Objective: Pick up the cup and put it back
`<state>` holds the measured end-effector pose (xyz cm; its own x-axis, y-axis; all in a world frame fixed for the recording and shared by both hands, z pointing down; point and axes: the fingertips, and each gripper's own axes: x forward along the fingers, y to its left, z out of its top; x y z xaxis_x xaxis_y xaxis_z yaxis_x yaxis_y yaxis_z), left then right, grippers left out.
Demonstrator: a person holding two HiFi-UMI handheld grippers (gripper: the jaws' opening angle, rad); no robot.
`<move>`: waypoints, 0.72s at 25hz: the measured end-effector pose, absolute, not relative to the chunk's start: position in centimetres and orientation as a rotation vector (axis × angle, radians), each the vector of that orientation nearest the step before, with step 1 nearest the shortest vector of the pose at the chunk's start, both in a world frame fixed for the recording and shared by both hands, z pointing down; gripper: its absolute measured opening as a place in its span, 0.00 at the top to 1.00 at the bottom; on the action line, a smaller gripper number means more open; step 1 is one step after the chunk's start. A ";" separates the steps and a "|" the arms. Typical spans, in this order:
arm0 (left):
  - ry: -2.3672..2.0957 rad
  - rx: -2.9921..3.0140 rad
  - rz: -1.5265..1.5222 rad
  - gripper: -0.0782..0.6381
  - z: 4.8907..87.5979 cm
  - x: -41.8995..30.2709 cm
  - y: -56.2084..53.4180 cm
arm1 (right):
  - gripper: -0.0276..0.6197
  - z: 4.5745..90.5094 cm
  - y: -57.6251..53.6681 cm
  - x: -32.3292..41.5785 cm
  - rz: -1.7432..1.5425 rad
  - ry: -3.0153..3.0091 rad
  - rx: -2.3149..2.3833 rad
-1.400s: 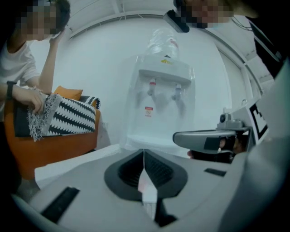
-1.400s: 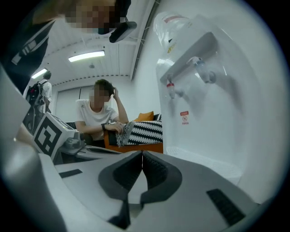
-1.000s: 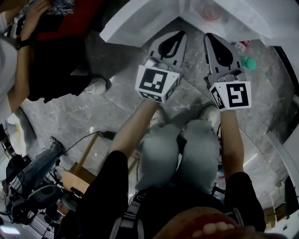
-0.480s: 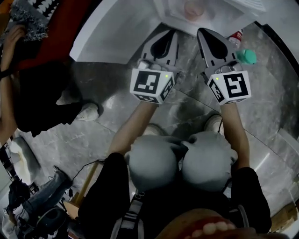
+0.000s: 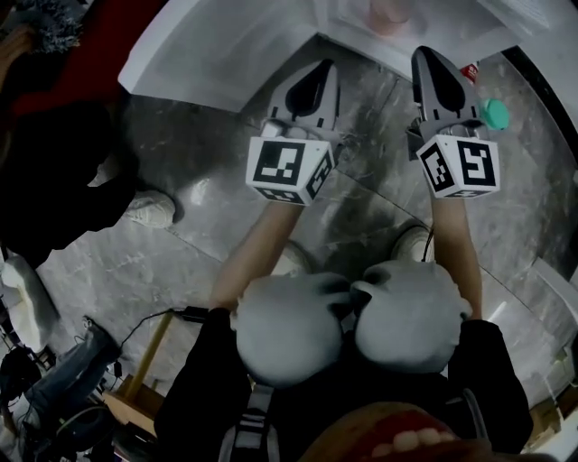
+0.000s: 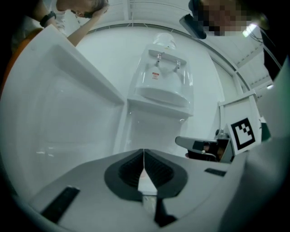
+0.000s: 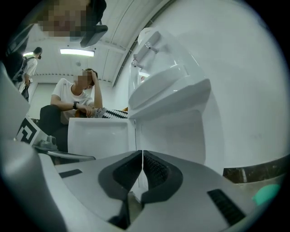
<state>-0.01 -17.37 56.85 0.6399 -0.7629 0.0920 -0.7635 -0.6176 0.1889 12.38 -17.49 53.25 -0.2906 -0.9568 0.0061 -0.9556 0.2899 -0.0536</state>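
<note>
A pinkish cup (image 5: 390, 13) stands inside the white cabinet (image 5: 361, 41) at the top edge of the head view, partly cut off. My left gripper (image 5: 318, 74) points at the cabinet's lower edge, its jaws pressed together with nothing between them. My right gripper (image 5: 430, 58) is held beside it on the right, just below and right of the cup, also shut and empty. In the left gripper view the left gripper (image 6: 143, 155) faces the white unit (image 6: 161, 86) with its taps. The right gripper view shows the right gripper (image 7: 142, 156) before the same unit (image 7: 172, 95).
The cabinet's open white door (image 5: 208, 45) juts out to the left. A green-capped bottle (image 5: 493, 113) and a red-labelled one (image 5: 470, 70) stand on the grey marble floor (image 5: 208, 235) at the right. A seated person (image 7: 72, 106) is at the left; cables and gear (image 5: 54, 397) lie lower left.
The person has crouched, with the knees now bunched under the arms. The right gripper has drifted right and up towards the cup. Both grippers have stayed shut.
</note>
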 end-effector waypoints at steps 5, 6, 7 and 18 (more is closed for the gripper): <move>-1.281 2.667 0.022 0.87 56.4 -0.4 -17.4 | 0.94 53.5 -17.2 11.2 -0.087 2.509 -1.824; -1.280 2.669 0.022 0.87 56.4 -0.3 -17.3 | 0.88 53.7 -17.2 11.2 -0.096 2.516 -1.818; -1.280 2.672 0.021 0.87 56.4 -0.2 -17.2 | 0.78 53.8 -17.2 11.1 -0.110 2.523 -1.810; -1.279 2.688 0.083 0.87 57.2 -0.3 -16.7 | 0.44 60.2 -21.2 11.9 0.055 2.721 -1.886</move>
